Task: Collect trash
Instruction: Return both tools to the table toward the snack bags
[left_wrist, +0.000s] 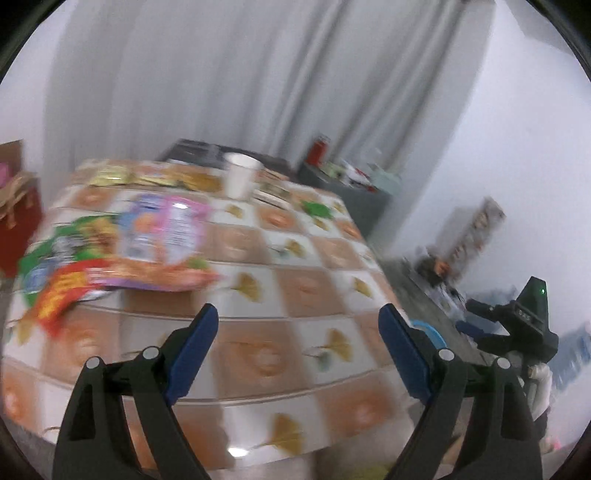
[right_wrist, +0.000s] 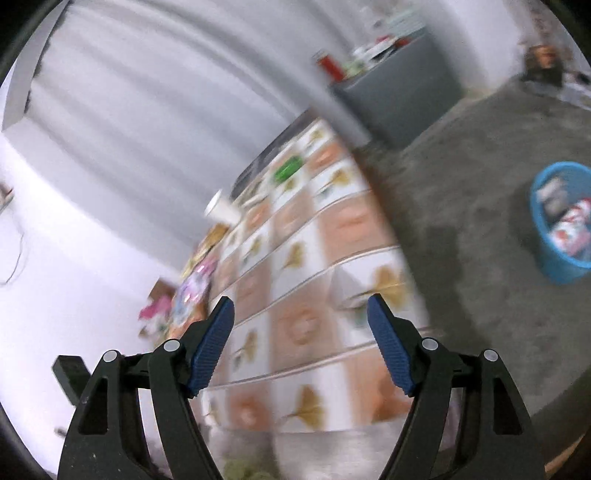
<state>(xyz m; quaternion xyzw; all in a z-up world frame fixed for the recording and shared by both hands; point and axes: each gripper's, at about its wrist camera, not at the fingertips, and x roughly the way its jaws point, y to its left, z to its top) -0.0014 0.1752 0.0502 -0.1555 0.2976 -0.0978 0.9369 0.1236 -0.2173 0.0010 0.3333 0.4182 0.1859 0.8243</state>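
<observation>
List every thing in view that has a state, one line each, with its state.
left gripper: open, holding nothing, above the table.
right gripper: open, holding nothing.
snack wrappers: lying in an overlapping pile on the table's left side.
paper cup: upright near the table's far edge.
green scrap: lying flat on the table.
blue bin: upright on the floor, with wrappers inside.
table: covered with a patterned cloth.

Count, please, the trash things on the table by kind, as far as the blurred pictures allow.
Snack wrappers in the pile: at least 3, overlapping, exact number unclear
Yellow packets at the far edge: number unclear
White paper cup: 1
Small green item: 1
Total: at least 5
</observation>
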